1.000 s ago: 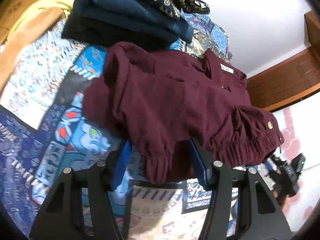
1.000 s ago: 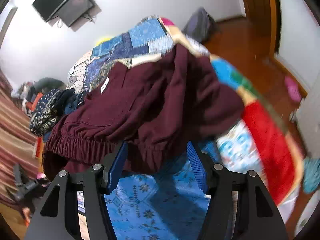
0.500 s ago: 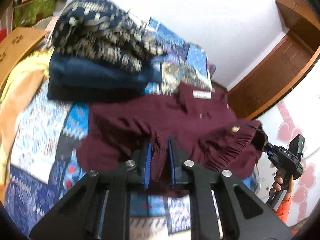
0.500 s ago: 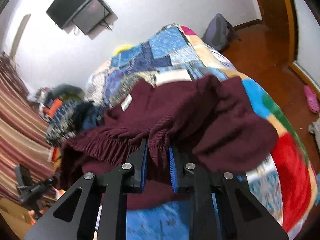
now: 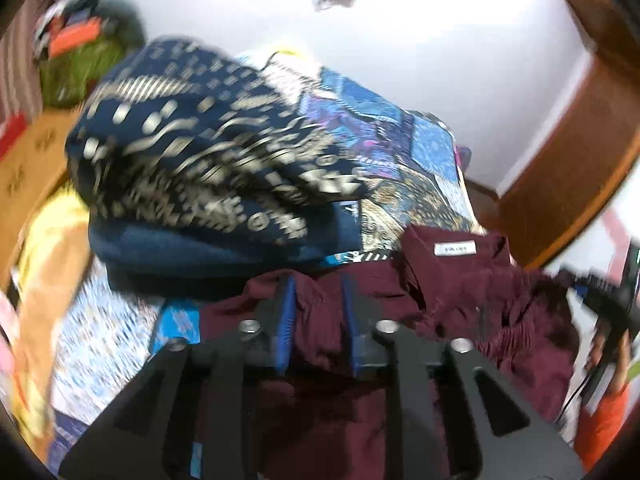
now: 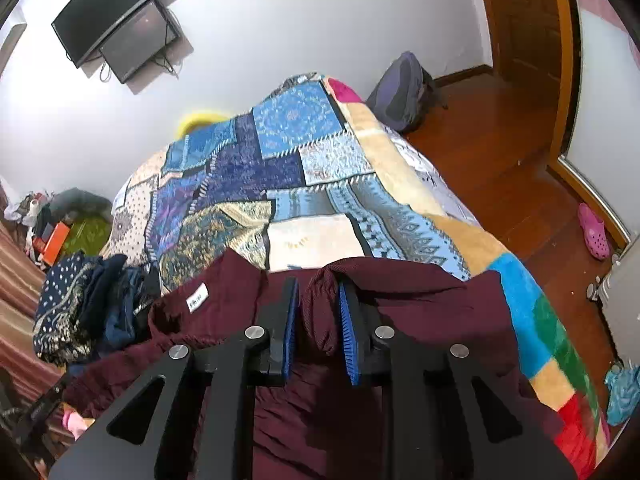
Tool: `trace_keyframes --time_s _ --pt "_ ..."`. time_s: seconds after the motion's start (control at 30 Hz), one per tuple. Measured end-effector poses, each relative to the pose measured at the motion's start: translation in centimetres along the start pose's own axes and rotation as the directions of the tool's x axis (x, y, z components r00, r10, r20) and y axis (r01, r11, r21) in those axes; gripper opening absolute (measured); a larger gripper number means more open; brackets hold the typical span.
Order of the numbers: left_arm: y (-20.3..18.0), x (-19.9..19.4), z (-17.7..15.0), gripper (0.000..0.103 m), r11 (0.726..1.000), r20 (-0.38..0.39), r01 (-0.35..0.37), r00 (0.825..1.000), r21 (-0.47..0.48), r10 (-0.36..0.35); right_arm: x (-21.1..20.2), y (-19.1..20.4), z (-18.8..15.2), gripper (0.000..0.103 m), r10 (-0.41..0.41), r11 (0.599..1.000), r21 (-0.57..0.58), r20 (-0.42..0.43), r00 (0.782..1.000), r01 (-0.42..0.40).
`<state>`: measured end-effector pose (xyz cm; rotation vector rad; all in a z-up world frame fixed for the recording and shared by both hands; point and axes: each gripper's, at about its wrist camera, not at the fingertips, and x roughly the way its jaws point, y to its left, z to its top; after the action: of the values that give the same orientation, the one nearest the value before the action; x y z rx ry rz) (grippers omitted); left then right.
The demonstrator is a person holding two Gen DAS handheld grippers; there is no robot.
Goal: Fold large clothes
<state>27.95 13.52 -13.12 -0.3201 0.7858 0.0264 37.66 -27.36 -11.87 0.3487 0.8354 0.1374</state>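
Observation:
A large maroon garment (image 5: pixel 460 300) with a white neck label lies on the patchwork bed cover (image 6: pixel 280 184). My left gripper (image 5: pixel 318 300) is shut on a bunched fold of the maroon cloth. My right gripper (image 6: pixel 318 300) is shut on a ribbed cuff of the same garment (image 6: pixel 420 320), which spreads under and around the blue pads. The label also shows in the right wrist view at the left. The left wrist view is motion-blurred.
A stack of folded clothes (image 5: pixel 208 184), dark blue with a patterned piece on top, sits on the bed to the left of the garment; it also shows in the right wrist view (image 6: pixel 80 304). A backpack (image 6: pixel 404 88) leans by the bed's far corner. Pink shoe (image 6: pixel 594 232) on the wooden floor.
Both grippers went from open around the garment's edge to shut on it, then carried the cloth forward over the garment toward the collar. The views tilted upward.

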Motion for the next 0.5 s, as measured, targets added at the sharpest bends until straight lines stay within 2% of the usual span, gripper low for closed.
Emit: trace_keyframes --time_s 0.03,0.13,0.23,0.3,0.4,0.5 --pt "-0.7 -0.4 0.0 0.042 0.999 0.014 -0.009 1.0 0.037 0.008 -0.2 0.1 0.1 0.025 0.002 1.0 0.0 0.002 1.0 -0.002" --pt "-2.3 -1.7 0.0 0.052 0.994 0.061 -0.023 0.998 0.11 0.016 -1.1 0.7 0.1 0.031 0.008 1.0 -0.018 0.002 1.0 -0.008" --pt "-3.7 -2.9 0.1 0.056 0.989 0.064 0.003 0.998 0.149 -0.012 -2.6 2.1 0.2 0.044 -0.014 0.995 -0.103 0.041 0.999 0.018" --pt "-4.3 -3.4 0.1 0.059 0.988 0.055 0.03 0.998 0.149 -0.039 -4.3 3.4 0.0 0.057 -0.044 0.982 -0.18 0.084 0.995 0.059" --pt "-4.9 -3.3 -0.4 0.06 0.988 0.026 0.056 0.998 0.147 -0.061 -5.8 4.8 -0.6 0.069 -0.032 0.962 -0.268 0.111 0.993 0.061" --pt "-5.5 -2.2 -1.6 0.06 0.988 -0.027 0.073 0.997 0.139 -0.07 -6.2 5.7 -1.9 0.075 -0.006 0.941 -0.337 0.09 0.996 0.036"
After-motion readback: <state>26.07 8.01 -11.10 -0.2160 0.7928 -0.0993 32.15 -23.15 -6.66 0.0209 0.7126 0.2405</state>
